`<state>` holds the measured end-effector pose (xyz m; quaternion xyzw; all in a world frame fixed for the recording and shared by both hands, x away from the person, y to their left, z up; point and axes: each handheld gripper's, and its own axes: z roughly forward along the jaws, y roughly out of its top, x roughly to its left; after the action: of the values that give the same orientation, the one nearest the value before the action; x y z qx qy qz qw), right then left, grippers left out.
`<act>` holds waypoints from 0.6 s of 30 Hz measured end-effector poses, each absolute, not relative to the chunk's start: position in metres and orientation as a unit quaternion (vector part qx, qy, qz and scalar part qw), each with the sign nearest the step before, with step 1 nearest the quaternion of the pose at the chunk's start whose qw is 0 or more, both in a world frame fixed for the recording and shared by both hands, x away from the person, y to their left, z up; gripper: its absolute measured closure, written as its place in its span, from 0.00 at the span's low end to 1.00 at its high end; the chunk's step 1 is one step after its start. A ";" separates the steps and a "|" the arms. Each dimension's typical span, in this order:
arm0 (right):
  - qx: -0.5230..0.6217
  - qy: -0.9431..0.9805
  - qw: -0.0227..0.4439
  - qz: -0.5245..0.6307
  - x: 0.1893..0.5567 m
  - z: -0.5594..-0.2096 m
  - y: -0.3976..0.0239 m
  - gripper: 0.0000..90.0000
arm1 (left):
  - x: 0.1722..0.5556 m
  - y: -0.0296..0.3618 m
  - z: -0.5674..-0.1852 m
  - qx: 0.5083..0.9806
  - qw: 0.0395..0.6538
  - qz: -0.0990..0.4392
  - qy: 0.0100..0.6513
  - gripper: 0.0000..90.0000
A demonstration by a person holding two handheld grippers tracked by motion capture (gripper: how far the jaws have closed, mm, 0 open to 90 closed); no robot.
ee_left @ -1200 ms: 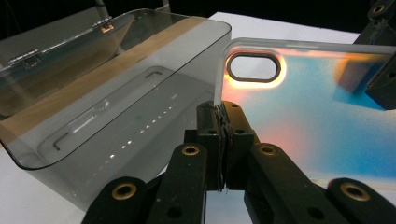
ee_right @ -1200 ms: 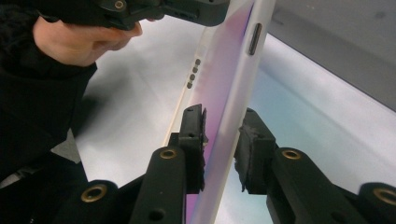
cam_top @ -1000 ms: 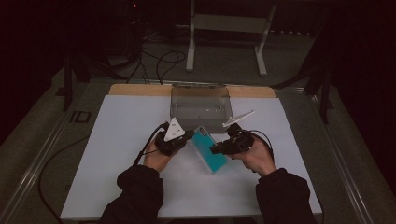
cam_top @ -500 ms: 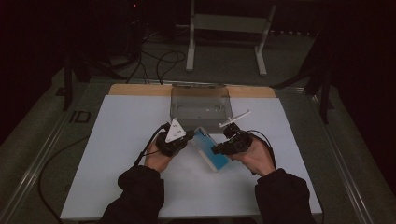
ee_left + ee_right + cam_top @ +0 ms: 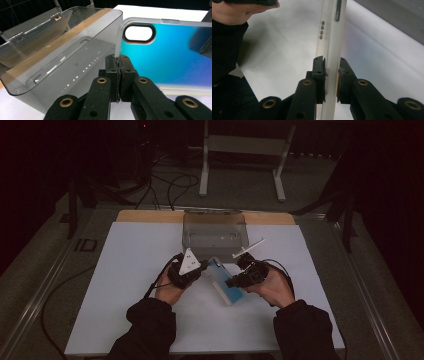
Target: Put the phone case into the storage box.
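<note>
A phone case (image 5: 223,281) with a clear rim and a blue-teal back is held above the white table sheet, between both grippers. My left gripper (image 5: 202,266) is shut on its rim beside the oval camera cutout; in the left gripper view the pads (image 5: 119,61) pinch that thin edge of the case (image 5: 170,55). My right gripper (image 5: 231,282) grips the case's other end. In the right gripper view the case (image 5: 332,30) stands edge-on, showing a button slot and small holes, with the jaws (image 5: 332,67) pressed on both of its faces.
A clear grey plastic box (image 5: 215,232) with its lid swung back stands just behind the hands; it is close on the left in the left gripper view (image 5: 62,55). The white sheet (image 5: 125,270) covers the table. Cables and a metal stand lie beyond the far edge.
The case has tipped slightly between the grippers, showing a lighter blue face. Both hands stay where they were.
</note>
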<state>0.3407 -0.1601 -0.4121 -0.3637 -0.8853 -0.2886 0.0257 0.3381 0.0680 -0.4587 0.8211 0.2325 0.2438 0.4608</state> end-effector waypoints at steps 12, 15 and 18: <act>-0.386 -0.881 0.006 -0.272 0.342 -0.415 -0.159 0.91 | 0.339 0.067 -0.461 0.821 0.459 0.245 0.235 0.98; -0.389 -0.880 0.001 -0.274 0.342 -0.415 -0.159 0.91 | 0.340 0.069 -0.460 0.818 0.467 0.237 0.239 0.96; -0.389 -0.878 0.001 -0.278 0.342 -0.416 -0.159 0.91 | 0.341 0.072 -0.458 0.812 0.481 0.221 0.246 0.79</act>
<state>0.3422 -0.1593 -0.4164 -0.3887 -0.8785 -0.2777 0.0009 0.3408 0.0721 -0.4585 0.8121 0.2456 0.2209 0.4810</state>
